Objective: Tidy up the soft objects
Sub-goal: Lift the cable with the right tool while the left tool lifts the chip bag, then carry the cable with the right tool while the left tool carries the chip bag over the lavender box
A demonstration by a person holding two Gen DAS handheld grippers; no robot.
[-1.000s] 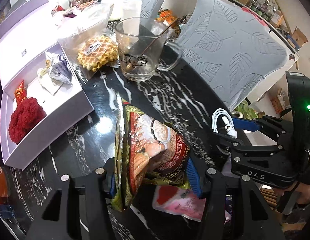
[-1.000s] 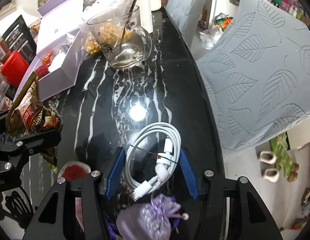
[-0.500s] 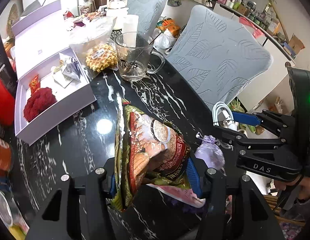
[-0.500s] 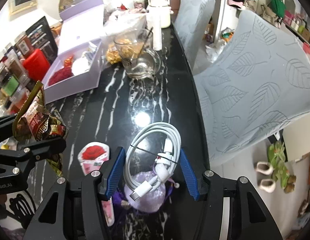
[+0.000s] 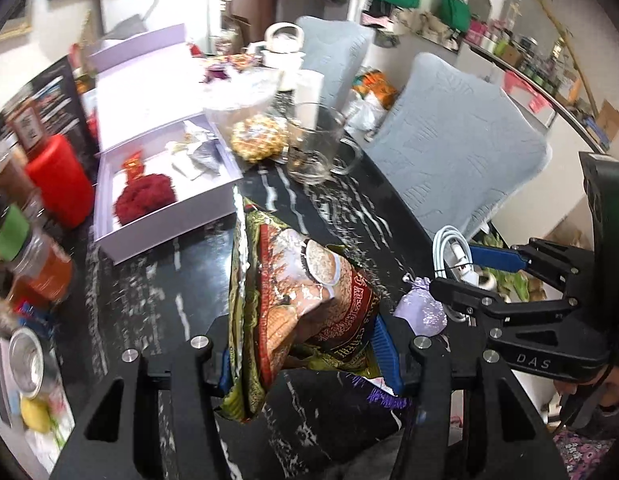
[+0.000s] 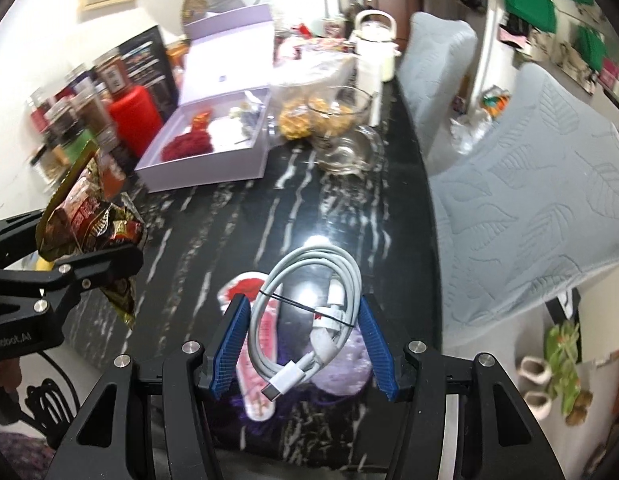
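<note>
Above the black marbled table [image 6: 269,216], the left gripper [image 5: 305,356] clamps a crumpled snack packet [image 5: 305,292], and the right gripper [image 6: 305,344] grips a coiled white cable [image 6: 309,304] over a lilac pouch [image 6: 349,364]; both held aloft

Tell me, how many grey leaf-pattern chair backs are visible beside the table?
2: the nearer chair back at the table's right edge, and the farther chair back behind it, near the white kettle.

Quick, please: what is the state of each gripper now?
Left gripper: closed on the snack bag.
Right gripper: closed on the coiled white cable.
</note>
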